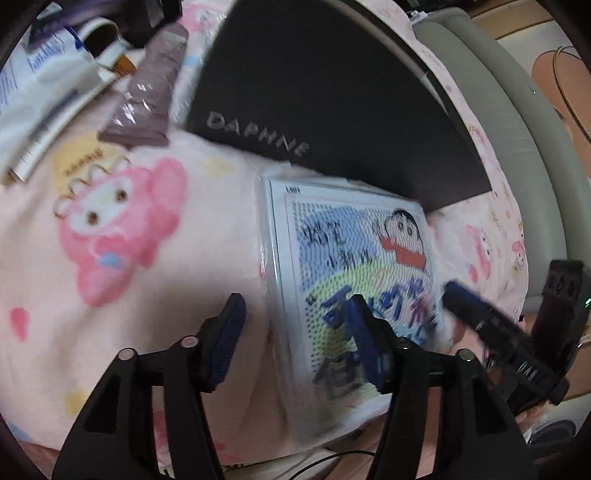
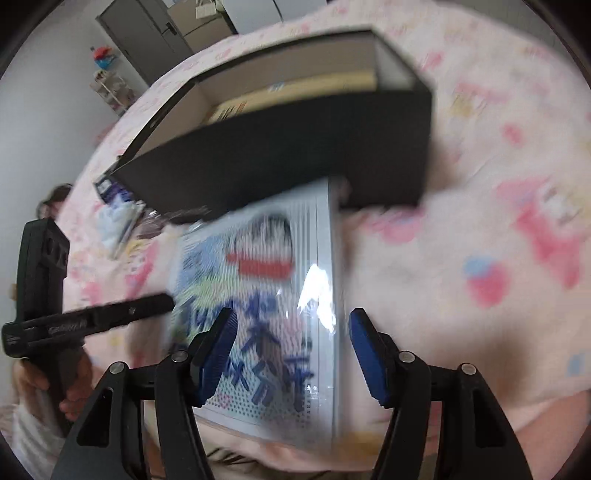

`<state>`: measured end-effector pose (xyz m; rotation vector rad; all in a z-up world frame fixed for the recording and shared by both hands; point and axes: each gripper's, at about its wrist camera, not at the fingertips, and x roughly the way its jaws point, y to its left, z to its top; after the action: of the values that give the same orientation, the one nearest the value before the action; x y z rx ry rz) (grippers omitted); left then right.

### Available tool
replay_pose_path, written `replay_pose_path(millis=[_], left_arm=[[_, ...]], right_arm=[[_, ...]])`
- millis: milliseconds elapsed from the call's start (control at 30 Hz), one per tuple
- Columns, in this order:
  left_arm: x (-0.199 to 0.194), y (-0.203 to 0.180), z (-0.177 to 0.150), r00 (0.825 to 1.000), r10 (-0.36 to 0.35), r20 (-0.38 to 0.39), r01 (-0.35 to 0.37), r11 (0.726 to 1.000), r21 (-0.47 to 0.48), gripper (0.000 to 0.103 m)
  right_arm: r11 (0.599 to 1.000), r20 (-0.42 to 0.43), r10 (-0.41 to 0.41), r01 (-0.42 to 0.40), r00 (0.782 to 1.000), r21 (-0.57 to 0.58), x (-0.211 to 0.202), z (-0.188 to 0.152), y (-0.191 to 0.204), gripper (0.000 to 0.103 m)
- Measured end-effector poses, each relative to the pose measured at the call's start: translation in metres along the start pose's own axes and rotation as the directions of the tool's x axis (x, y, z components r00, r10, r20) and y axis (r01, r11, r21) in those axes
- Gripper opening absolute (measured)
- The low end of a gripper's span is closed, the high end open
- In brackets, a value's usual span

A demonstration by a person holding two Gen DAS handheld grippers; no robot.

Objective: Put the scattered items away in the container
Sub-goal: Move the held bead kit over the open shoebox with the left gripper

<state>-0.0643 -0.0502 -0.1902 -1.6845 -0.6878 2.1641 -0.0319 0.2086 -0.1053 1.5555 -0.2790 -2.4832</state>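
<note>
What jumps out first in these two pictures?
A shrink-wrapped cartoon picture kit lies flat on the pink character-print blanket, its far corner by a black box marked DAPHNE. The open left gripper and open right gripper hover over the kit's opposite edges.

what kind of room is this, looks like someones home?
Most likely a bedroom in a home. The things lie on a soft pink cartoon-print blanket that seems to cover a bed, a grey door stands in a plain white wall behind, and a small shelf rack of household bits sits beside it.
</note>
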Motion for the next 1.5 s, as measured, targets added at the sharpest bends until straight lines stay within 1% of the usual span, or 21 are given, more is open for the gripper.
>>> replay_pose_path(millis=[33, 67, 133, 200, 300, 333, 400, 467, 600, 667, 800, 867, 967, 1067, 1133, 1233, 1367, 1500], left_arm=[[0.003, 0.000, -0.001, 1.000, 0.001, -0.005, -0.001, 1.000, 0.004, 0.061], [0.006, 0.000, -0.002, 1.000, 0.007, -0.005, -0.007, 1.000, 0.007, 0.062], [0.008, 0.002, -0.002, 1.000, -0.008, 0.001, 0.008, 1.000, 0.001, 0.066], [0.011, 0.003, -0.002, 1.000, -0.019, 0.004, 0.020, 1.000, -0.005, 0.067], [0.016, 0.000, -0.003, 0.999, -0.039, 0.011, 0.039, 0.999, 0.001, 0.068], [0.018, -0.002, -0.003, 0.999, -0.040, 0.010, 0.040, 0.999, 0.008, 0.068], [0.022, -0.009, -0.004, 1.000, -0.016, 0.005, 0.016, 1.000, 0.027, 0.070], [0.017, -0.016, -0.005, 1.000, 0.000, 0.013, -0.001, 0.999, 0.038, 0.070], [-0.009, -0.024, -0.007, 0.998, -0.026, 0.049, 0.024, 0.999, 0.049, 0.061], [-0.023, -0.026, -0.007, 0.997, -0.030, 0.078, 0.025, 0.998, 0.061, 0.061], [-0.056, -0.045, -0.008, 0.988, -0.018, 0.151, 0.003, 0.995, 0.103, 0.061], [-0.078, -0.059, -0.004, 0.982, -0.019, 0.190, -0.005, 0.992, 0.125, 0.059], [-0.104, -0.065, 0.003, 0.971, -0.026, 0.239, -0.008, 0.990, 0.141, 0.058], [-0.116, -0.069, 0.011, 0.964, -0.029, 0.264, -0.012, 0.989, 0.151, 0.058], [-0.123, -0.075, 0.019, 0.960, -0.017, 0.280, -0.027, 0.988, 0.154, 0.058], [-0.132, -0.082, 0.030, 0.948, -0.004, 0.319, -0.050, 0.985, 0.163, 0.059], [-0.134, -0.086, 0.049, 0.936, 0.010, 0.353, -0.072, 0.984, 0.164, 0.060], [-0.127, -0.089, 0.072, 0.930, 0.036, 0.367, -0.103, 0.981, 0.163, 0.060]], right_arm=[[1.000, 0.008, -0.010, 0.010, 1.000, -0.008, -0.002, 0.002, -0.003, 0.059], [1.000, -0.002, -0.011, 0.011, 1.000, -0.010, 0.003, 0.004, -0.006, 0.059], [1.000, -0.050, -0.010, 0.010, 0.999, 0.000, 0.021, 0.008, -0.014, 0.059], [1.000, -0.079, -0.010, 0.010, 0.997, 0.001, 0.036, 0.010, -0.017, 0.059], [0.998, -0.086, 0.068, -0.068, 0.994, 0.006, 0.039, 0.012, -0.012, 0.060], [0.996, -0.099, 0.091, -0.092, 0.991, -0.011, 0.042, 0.011, -0.007, 0.062], [0.995, -0.097, 0.078, -0.083, 0.992, -0.052, 0.050, 0.009, 0.005, 0.062], [0.997, -0.090, 0.062, -0.067, 0.994, -0.049, 0.049, 0.009, 0.009, 0.061], [0.995, -0.039, 0.084, -0.085, 0.996, -0.042, 0.029, 0.011, 0.010, 0.059], [0.994, -0.009, 0.098, -0.098, 0.995, -0.054, 0.017, 0.014, 0.011, 0.059], [0.989, 0.060, 0.132, -0.127, 0.989, -0.082, -0.013, 0.021, 0.025, 0.059], [0.986, 0.097, 0.147, -0.138, 0.984, -0.094, -0.025, 0.028, 0.032, 0.059], [0.983, 0.142, 0.166, -0.151, 0.976, -0.108, -0.041, 0.037, 0.038, 0.059], [0.977, 0.184, 0.194, -0.173, 0.964, -0.124, -0.056, 0.051, 0.040, 0.059], [0.974, 0.202, 0.206, -0.181, 0.957, -0.133, -0.062, 0.061, 0.039, 0.059], [0.972, 0.239, 0.207, -0.171, 0.949, -0.162, -0.077, 0.073, 0.042, 0.059], [0.967, 0.266, 0.218, -0.170, 0.939, -0.192, -0.076, 0.090, 0.050, 0.059], [0.961, 0.272, 0.236, -0.182, 0.933, -0.207, -0.071, 0.112, 0.043, 0.059]])
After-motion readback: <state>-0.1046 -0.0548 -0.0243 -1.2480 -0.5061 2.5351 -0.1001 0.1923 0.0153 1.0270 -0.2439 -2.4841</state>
